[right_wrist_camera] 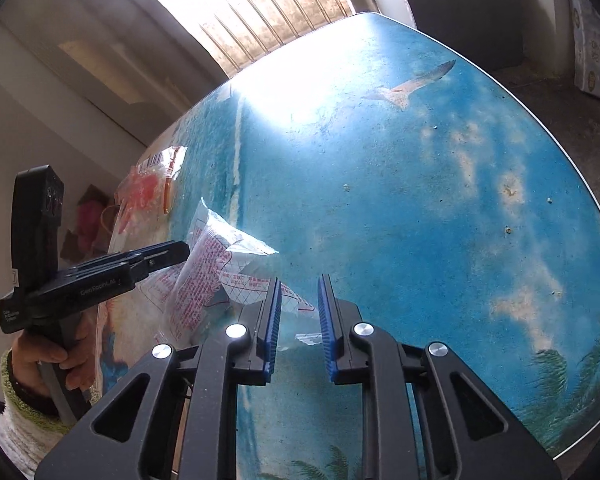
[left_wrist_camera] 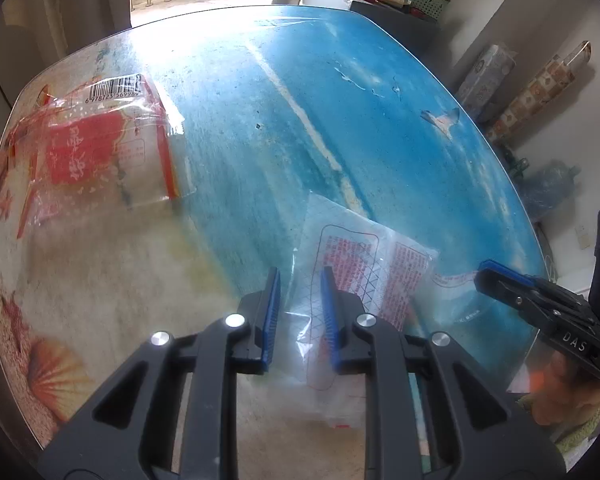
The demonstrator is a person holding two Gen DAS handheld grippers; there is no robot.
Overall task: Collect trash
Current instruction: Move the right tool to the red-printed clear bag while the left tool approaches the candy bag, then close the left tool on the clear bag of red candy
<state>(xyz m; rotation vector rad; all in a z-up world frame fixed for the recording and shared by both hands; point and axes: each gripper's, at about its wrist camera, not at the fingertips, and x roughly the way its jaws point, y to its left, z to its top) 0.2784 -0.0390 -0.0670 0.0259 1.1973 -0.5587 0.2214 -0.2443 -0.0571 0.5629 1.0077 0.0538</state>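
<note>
Working surface: we see a round table [left_wrist_camera: 380,120] printed with sea and beach.
Left gripper [left_wrist_camera: 300,280]: our blue pads stand narrowly apart, the clear white wrapper [left_wrist_camera: 360,264] between them, not visibly pinched.
Right gripper [right_wrist_camera: 299,284]: narrowly parted over that wrapper's corner.
Red wrapper [left_wrist_camera: 100,144]: lying flat, well apart.

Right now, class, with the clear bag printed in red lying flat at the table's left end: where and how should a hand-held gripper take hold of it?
Probably at the clear bag's puckered near-right corner, where the film lifts off the table. The rest lies flat with nothing to pinch. Come in low from the table's middle, one finger slid under that raised edge, the other closing on top.
</note>
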